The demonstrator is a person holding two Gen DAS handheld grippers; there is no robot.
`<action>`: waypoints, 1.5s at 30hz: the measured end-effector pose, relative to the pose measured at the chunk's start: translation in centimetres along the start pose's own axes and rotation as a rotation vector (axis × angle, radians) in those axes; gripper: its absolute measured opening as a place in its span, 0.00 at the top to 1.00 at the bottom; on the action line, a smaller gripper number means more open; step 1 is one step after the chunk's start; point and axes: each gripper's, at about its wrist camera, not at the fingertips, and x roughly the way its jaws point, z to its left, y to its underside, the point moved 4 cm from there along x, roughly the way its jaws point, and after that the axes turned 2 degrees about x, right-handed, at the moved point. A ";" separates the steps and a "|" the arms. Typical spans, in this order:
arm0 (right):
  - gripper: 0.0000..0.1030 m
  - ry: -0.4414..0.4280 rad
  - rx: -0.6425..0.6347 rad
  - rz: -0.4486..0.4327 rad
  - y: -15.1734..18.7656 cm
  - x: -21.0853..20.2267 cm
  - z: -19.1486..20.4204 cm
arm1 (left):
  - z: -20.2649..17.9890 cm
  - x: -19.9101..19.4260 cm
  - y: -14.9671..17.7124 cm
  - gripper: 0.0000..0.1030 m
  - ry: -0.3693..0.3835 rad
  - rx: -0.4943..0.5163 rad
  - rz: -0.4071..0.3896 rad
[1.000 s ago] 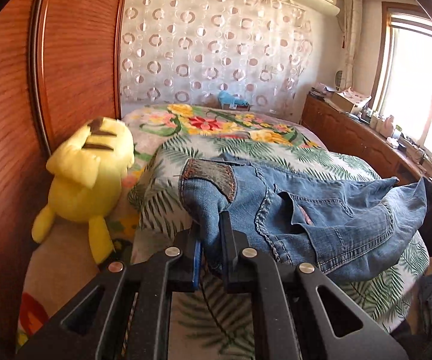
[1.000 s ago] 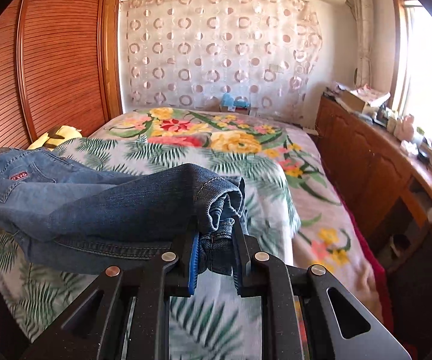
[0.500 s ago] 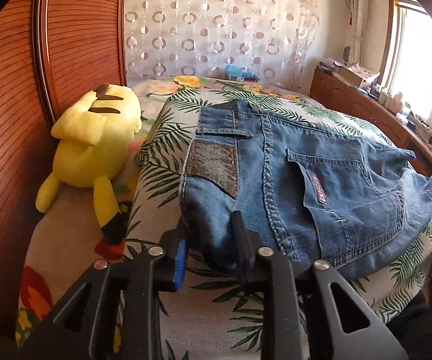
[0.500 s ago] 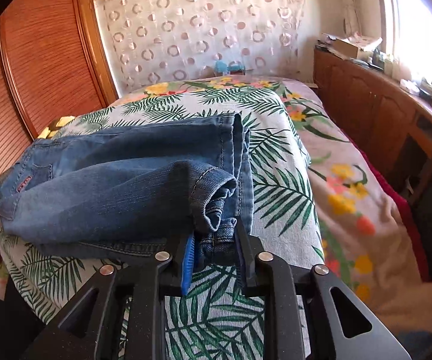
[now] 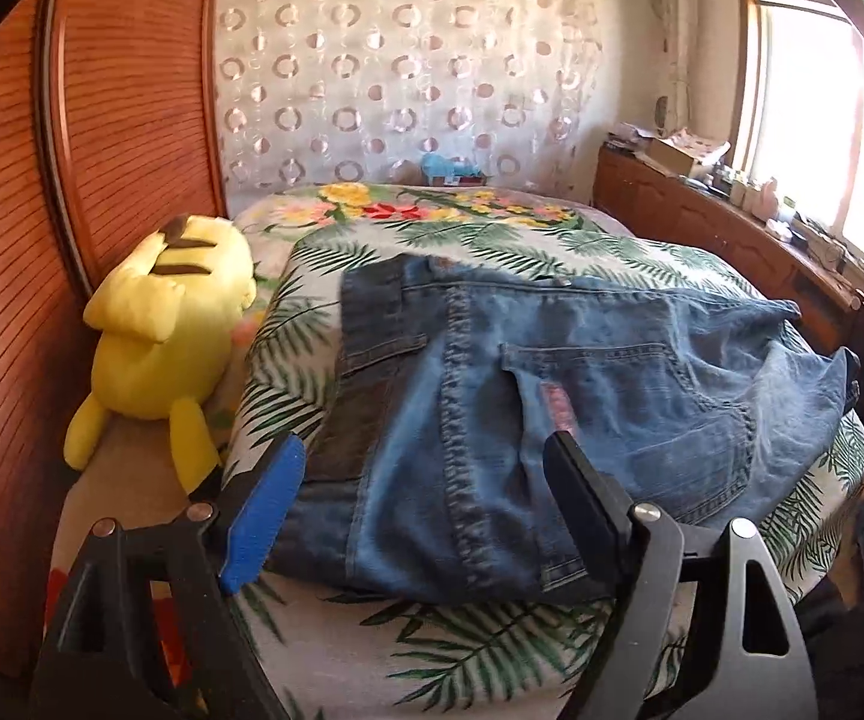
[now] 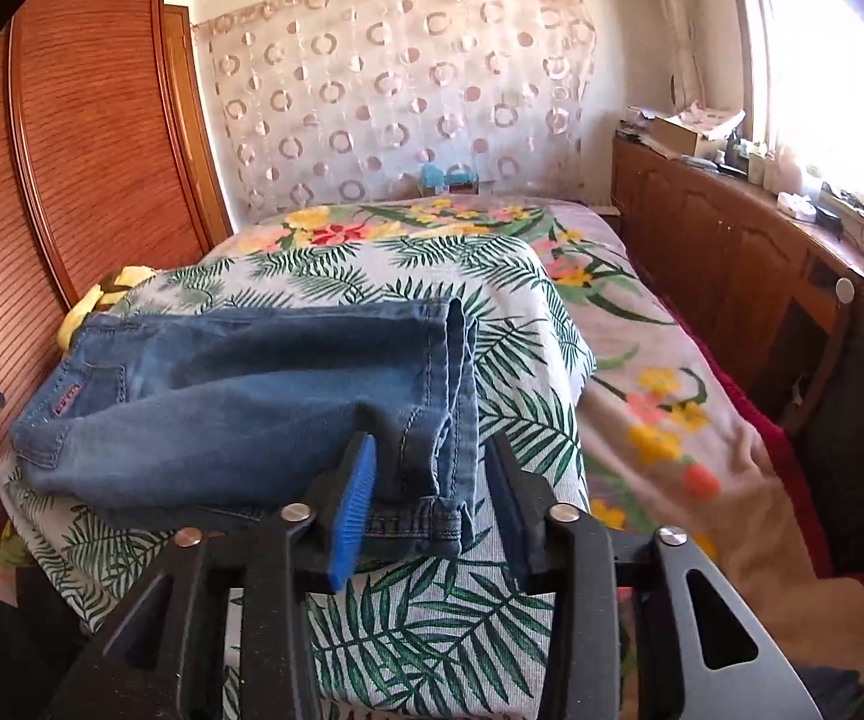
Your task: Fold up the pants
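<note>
My left gripper [image 5: 426, 480] is wide open over the waist of the jeans [image 5: 552, 396]. My right gripper [image 6: 432, 474] is open too, around the leg ends. The jeans lie folded on the bed [image 6: 432, 630]. I think I need another fold next.

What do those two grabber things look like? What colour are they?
Both are black plastic. The left gripper and right gripper each have two flat fingers; one finger wears a ribbed blue pad. Round silver bolts sit at the joints, and the frames have triangular cut-outs. No cables or sleeves show.
</note>
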 end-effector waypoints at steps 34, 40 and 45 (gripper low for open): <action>0.84 -0.085 0.041 0.078 0.2 3.7 0.5 | -12.8 3.7 -2.3 0.20 0.183 0.159 0.011; 0.89 -0.108 0.025 0.030 -0.5 2.7 1.4 | -12.9 3.8 -2.2 0.20 0.181 0.157 0.014; 0.91 -0.140 -0.013 -0.013 -1.6 1.5 2.8 | -12.9 3.7 -2.2 0.20 0.182 0.153 0.009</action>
